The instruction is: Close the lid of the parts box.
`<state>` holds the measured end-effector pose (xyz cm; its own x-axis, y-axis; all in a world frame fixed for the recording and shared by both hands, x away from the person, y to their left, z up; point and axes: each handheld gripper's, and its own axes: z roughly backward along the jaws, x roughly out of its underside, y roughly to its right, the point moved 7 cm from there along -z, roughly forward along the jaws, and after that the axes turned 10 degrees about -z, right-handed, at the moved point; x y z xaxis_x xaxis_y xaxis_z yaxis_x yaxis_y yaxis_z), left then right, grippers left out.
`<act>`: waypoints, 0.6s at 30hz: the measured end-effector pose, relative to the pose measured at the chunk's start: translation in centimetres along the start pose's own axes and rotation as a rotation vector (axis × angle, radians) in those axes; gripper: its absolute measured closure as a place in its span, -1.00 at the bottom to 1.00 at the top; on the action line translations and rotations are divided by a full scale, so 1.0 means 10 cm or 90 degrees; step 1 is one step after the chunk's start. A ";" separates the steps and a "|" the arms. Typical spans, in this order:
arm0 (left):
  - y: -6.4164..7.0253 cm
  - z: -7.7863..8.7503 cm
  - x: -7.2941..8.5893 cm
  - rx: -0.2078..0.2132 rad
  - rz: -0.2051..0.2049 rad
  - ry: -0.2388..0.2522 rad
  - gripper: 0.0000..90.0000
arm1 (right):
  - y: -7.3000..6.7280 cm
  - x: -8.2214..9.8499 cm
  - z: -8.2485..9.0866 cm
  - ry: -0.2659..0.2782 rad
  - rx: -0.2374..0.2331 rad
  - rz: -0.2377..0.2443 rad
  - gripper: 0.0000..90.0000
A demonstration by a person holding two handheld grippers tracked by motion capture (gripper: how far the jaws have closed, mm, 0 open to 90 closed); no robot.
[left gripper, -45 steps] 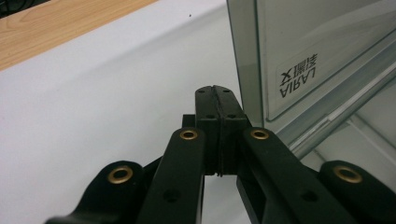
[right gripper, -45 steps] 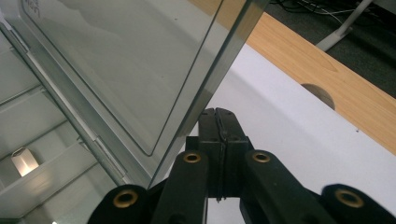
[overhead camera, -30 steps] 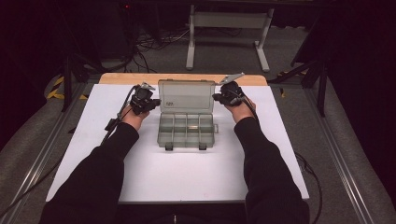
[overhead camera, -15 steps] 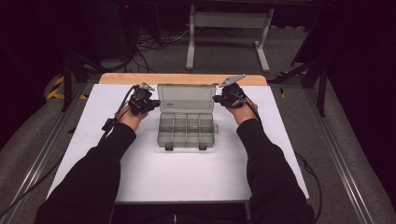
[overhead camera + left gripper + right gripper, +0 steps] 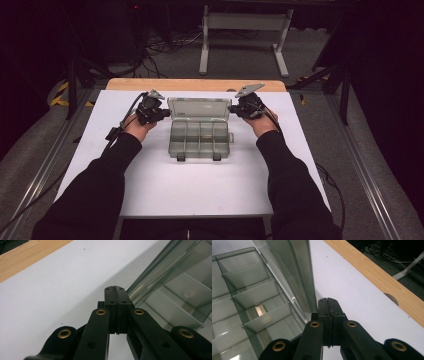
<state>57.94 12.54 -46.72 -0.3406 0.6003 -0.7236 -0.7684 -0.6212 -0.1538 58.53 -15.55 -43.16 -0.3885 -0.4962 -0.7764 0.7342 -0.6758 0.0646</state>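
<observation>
A clear plastic compartment box [image 5: 200, 140] lies open mid-table, its lid [image 5: 199, 108] standing close to upright along the far side. My left gripper [image 5: 165, 114] is shut at the lid's left end, its tips [image 5: 115, 288] right beside the lid's edge [image 5: 150, 280] with nothing between the jaws. At the lid's right end my right gripper [image 5: 232, 108] is also shut and holds nothing, its tips [image 5: 327, 300] against the lid's edge [image 5: 308, 282]. A small metal part [image 5: 260, 309] lies in one compartment.
The box rests on a white board [image 5: 200, 185] that covers the table, with a bare wooden strip [image 5: 195, 84] along the far edge. Beyond the table, a metal stand [image 5: 245, 30] and cables [image 5: 165, 47] are on the floor.
The lid has swung up from leaning back to near upright. Both grippers have come slightly towards me with it, still shut at its two ends.
</observation>
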 end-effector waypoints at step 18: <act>0.11 0.13 0.11 0.044 -0.014 -0.021 1.00 | -0.18 0.13 0.08 -0.029 -0.029 0.031 1.00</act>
<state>56.02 13.25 -46.80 -0.3402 0.6302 -0.6980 -0.8112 -0.5721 -0.1212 56.24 -15.47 -43.79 -0.3754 -0.5530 -0.7438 0.7776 -0.6246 0.0720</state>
